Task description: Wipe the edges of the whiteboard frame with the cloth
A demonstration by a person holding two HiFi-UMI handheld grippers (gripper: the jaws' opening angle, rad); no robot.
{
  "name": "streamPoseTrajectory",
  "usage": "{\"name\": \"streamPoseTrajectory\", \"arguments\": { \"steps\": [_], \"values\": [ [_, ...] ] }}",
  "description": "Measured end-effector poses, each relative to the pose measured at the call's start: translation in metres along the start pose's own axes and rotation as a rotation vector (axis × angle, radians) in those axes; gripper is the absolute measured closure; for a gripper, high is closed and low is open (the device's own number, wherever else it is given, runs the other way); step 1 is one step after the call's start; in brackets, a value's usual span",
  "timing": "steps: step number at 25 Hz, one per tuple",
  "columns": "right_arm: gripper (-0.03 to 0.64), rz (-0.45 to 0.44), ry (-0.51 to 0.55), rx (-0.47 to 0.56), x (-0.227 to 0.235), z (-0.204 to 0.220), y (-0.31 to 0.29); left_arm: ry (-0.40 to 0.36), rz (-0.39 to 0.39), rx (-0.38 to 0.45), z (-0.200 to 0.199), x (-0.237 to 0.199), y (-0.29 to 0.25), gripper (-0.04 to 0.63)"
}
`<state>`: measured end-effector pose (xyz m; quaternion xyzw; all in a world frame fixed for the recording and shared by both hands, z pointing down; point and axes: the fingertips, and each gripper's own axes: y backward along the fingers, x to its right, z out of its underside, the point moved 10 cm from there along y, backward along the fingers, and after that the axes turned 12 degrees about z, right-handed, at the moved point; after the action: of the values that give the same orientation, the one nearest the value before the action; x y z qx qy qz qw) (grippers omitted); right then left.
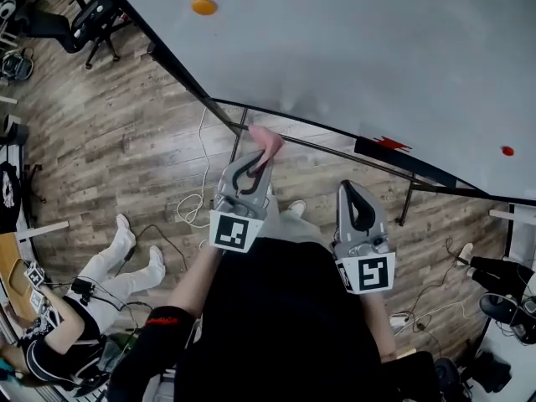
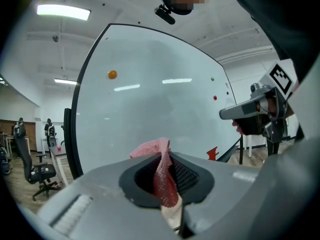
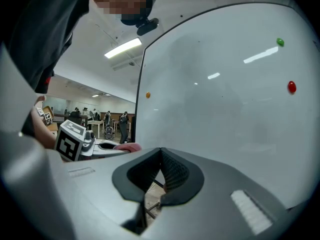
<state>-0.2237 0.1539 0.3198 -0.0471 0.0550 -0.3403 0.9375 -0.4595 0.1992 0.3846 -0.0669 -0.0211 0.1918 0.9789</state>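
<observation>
Whiteboard [image 1: 352, 57], left hand-held gripper [image 1: 260, 161] clamping cloth [image 1: 269, 140], right hand-held gripper [image 3: 160, 152] closed

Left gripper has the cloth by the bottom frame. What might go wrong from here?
Only a small flap of cloth sticks past the left gripper, so its jaws might scrape the whiteboard frame. A loose cable lies on the floor below; sidestepping might snag it.

Grey left gripper [image 1: 257, 162], grey right gripper [image 1: 357, 193], black ribbed fingers [image 3: 173, 172], square-marker cubes [image 1: 232, 231], black top [image 1: 276, 325]
</observation>
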Motion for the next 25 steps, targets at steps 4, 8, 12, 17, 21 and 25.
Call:
{"name": "streamPoseTrajectory", "arguments": {
  "steps": [4,8,12,17,21,25],
  "values": [
    [0.615,-0.002,-0.004,0.003,-0.009,-0.007,-0.02,0.015,-0.026,-0.023,0.012,-0.032,-0.003,0.571],
    [0.615,0.005,0.004,0.002,-0.021,-0.01,-0.04,0.006,-0.044,-0.029,0.021,-0.063,-0.004,0.571],
    [0.615,0.026,0.006,0.007,-0.033,-0.014,-0.056,0.014,-0.053,-0.047,0.033,-0.087,-0.001,0.571],
    [0.615,0.034,0.013,-0.006,-0.049,-0.013,-0.075,-0.033,-0.041,-0.118,0.06,-0.118,0.001,0.571],
    [0.615,0.039,0.016,-0.02,-0.059,-0.012,-0.083,-0.032,-0.051,-0.17,0.081,-0.136,0.002,0.571],
    [0.615,0.041,0.021,-0.028,-0.064,-0.012,-0.09,-0.019,-0.067,-0.205,0.096,-0.152,0.004,0.571]
  ]
}}
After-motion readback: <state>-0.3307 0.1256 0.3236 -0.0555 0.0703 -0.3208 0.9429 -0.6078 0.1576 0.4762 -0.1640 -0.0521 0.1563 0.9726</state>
